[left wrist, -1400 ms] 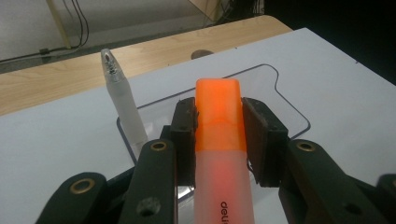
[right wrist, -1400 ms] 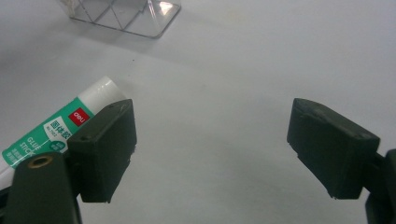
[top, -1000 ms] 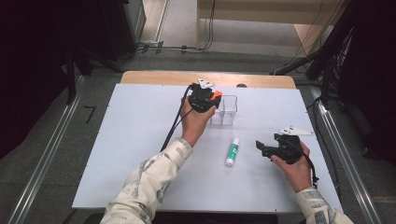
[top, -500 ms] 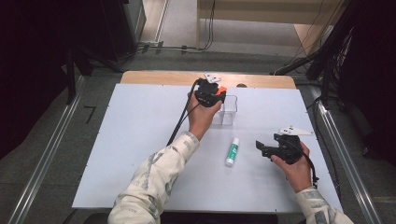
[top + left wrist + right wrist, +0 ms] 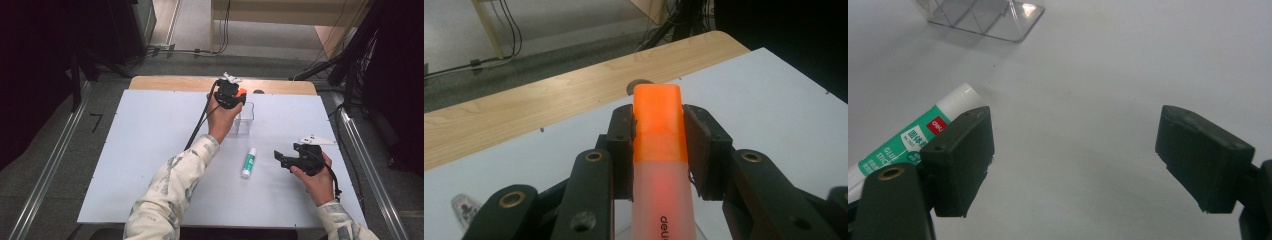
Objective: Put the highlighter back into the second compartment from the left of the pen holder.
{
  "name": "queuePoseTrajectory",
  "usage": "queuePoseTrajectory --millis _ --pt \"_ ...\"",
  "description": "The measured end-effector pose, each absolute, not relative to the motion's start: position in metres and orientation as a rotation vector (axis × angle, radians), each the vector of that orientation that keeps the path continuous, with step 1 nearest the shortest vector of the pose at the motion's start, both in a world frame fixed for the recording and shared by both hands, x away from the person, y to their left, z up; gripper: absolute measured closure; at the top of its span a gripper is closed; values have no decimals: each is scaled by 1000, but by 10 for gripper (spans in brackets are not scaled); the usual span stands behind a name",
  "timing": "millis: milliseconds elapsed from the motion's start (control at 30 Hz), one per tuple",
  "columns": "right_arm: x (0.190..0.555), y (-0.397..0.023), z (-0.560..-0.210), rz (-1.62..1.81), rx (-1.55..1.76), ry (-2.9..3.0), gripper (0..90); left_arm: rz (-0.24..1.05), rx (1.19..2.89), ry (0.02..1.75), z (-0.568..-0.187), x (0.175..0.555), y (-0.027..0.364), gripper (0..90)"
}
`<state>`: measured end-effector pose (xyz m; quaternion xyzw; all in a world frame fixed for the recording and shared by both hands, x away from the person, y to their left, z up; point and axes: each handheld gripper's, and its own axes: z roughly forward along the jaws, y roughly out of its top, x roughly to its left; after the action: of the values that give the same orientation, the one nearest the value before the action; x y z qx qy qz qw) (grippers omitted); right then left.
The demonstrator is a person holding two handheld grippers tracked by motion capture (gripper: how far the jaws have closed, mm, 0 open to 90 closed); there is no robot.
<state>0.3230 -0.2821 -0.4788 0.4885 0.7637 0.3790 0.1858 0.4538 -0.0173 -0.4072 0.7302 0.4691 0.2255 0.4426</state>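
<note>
An orange highlighter (image 5: 658,130) with a frosted barrel is clamped between the pads of my left gripper (image 5: 658,147), its orange cap pointing past the jaws. From above, that left gripper (image 5: 238,96) hovers over the back rim of a small clear plastic box (image 5: 244,121), the highlighter's orange tip (image 5: 242,92) just showing. A green and white glue stick (image 5: 248,162) lies on the white board. My right gripper (image 5: 278,158) rests to its right, open. In the right gripper view the glue stick (image 5: 908,137) lies just outside the left jaw of the right gripper (image 5: 1075,160), which holds nothing.
The white board (image 5: 125,150) covers most of a wooden table whose bare edge (image 5: 170,82) shows at the back. The clear box (image 5: 983,15) lies ahead of the right gripper. Metal rails and cables flank the table on the floor.
My left hand has carried the highlighter to the right and farther back, from beside the clear box to above its back rim. The right hand and the glue stick have stayed put.
</note>
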Motion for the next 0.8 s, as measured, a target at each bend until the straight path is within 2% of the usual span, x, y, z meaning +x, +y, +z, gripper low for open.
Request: queuePoseTrajectory --millis 800 --pt "323 -282 -479 1072 1373 2155 142 555 1799 1172 -408 472 -25 679"
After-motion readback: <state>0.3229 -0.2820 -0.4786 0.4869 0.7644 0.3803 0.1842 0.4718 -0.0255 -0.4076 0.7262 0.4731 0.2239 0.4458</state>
